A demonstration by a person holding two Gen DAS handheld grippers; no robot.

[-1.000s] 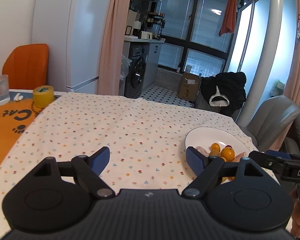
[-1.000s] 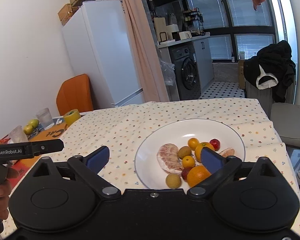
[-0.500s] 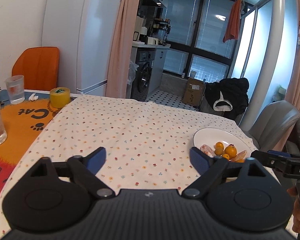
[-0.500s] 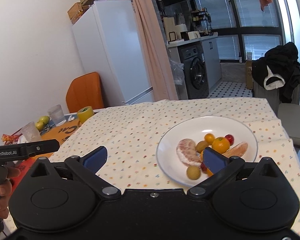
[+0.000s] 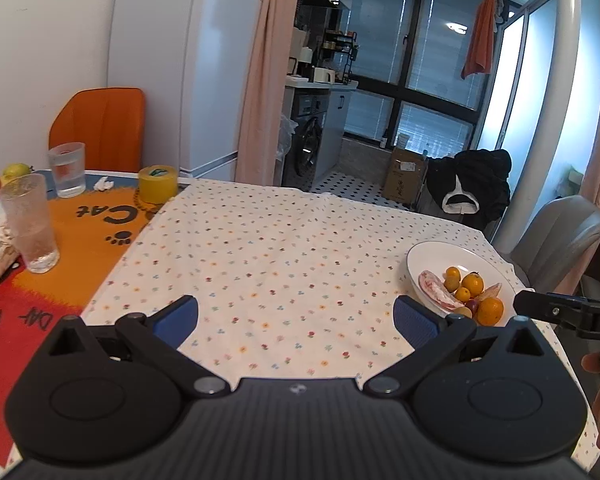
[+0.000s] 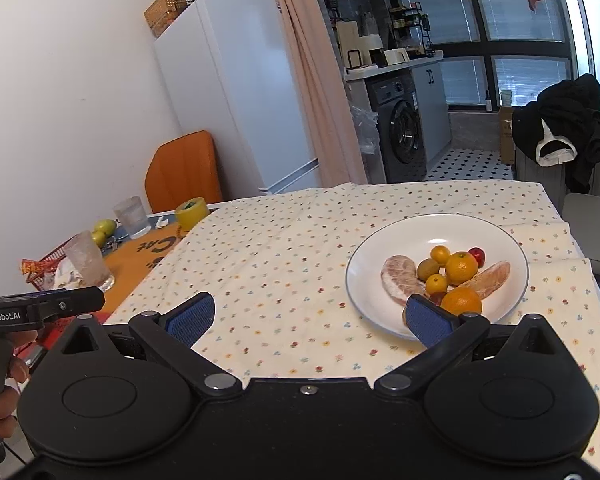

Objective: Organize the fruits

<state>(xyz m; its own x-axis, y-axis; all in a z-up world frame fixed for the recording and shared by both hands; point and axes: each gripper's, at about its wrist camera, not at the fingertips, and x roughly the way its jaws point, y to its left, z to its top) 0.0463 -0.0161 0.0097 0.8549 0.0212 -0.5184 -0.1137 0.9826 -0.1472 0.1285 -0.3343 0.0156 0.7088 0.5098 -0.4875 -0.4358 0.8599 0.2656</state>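
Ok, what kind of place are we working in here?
It looks like a home dining area opening onto a small kitchen and laundry nook: a cloth-covered table with a plate of fruit, a white fridge by the wall, and a washing machine under the counter.

A plate (image 6: 516,240) sits on the right side of the tabletop (image 6: 284,264), on a cloth (image 5: 268,264) that covers the middle and right. In the plate lie fruits (image 6: 446,276), bunched toward its near half. Left of the cloth, a mat (image 5: 92,224) carries two glasses (image 5: 30,222), one near and one farther back, and a tape roll (image 5: 157,184) at the far edge beside the cloth. A chair (image 5: 100,128) stands behind the far left corner, a fridge (image 5: 188,72) behind it, another chair (image 5: 560,236) to the far right
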